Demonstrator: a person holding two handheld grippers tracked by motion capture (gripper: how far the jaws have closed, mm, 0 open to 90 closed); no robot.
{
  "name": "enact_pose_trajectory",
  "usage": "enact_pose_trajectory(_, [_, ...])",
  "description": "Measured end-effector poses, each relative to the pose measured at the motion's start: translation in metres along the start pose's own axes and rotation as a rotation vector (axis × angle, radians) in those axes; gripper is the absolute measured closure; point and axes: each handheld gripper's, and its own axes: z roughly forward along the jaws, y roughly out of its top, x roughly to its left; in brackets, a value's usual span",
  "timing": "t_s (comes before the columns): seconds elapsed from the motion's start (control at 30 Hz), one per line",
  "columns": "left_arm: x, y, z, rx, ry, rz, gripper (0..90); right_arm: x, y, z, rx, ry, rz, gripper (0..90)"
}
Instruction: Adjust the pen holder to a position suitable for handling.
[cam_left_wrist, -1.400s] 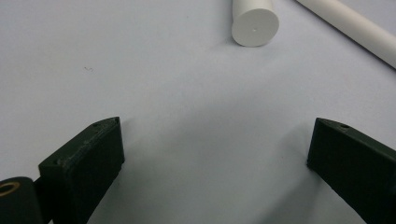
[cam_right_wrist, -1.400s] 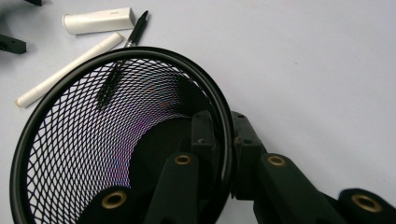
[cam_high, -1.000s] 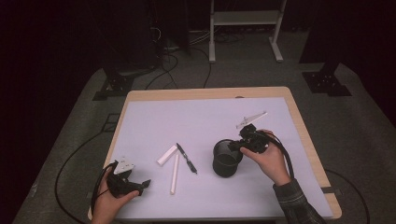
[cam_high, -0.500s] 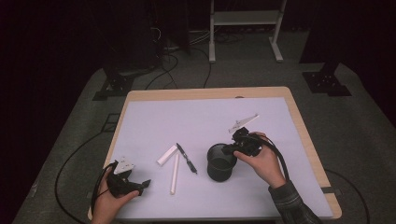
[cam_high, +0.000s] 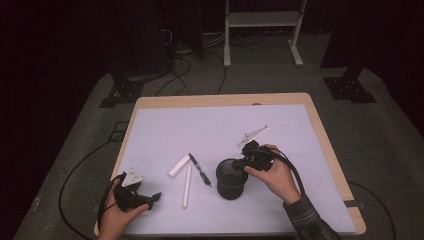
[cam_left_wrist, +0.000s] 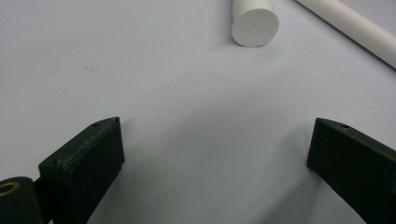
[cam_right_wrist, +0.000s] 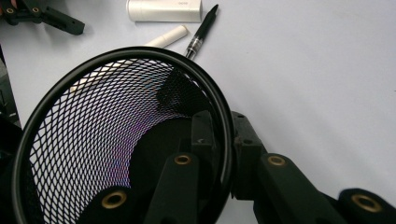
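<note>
Mesh cup (cam_high: 231, 179): upright on the worktop (cam_high: 220, 125), right of centre, rim pinched by the right tongs (cam_right_wrist: 224, 140).
Risk: a one-sided rim hold could tilt or drop it.
Nearby: black pen (cam_high: 199, 169) and white tubes (cam_high: 179, 166) could be struck.
Left tongs (cam_left_wrist: 215, 154): spread wide, idle.

Two black handheld grippers, one plaid sleeve

The left gripper (cam_high: 150, 198) and right gripper (cam_high: 242, 162) are showing matte black blocky jaws with brass-coloured screw bushings, each carrying a grey three-cornered plate and trailing a black cable; the person's right forearm is wearing a dark plaid sleeve (cam_high: 311, 220).
</note>
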Motion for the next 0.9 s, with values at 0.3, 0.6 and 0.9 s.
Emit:
enact_pose_trajectory(0.3, [0.000,0.000,0.000,0.000,0.000,0.000,2.9,0.006,0.001,0.008,0.007,0.020,-0.023,81.6])
enact_pose_trajectory(0.6, [0.000,0.000,0.000,0.000,-0.001,-0.004,2.9,0.010,0.002,0.015,0.021,0.035,-0.036,81.6])
enact_pose_trajectory(0.9, [0.000,0.000,0.000,0.000,-0.001,-0.001,2.9,0.014,0.002,0.021,0.035,0.044,-0.043,81.6])
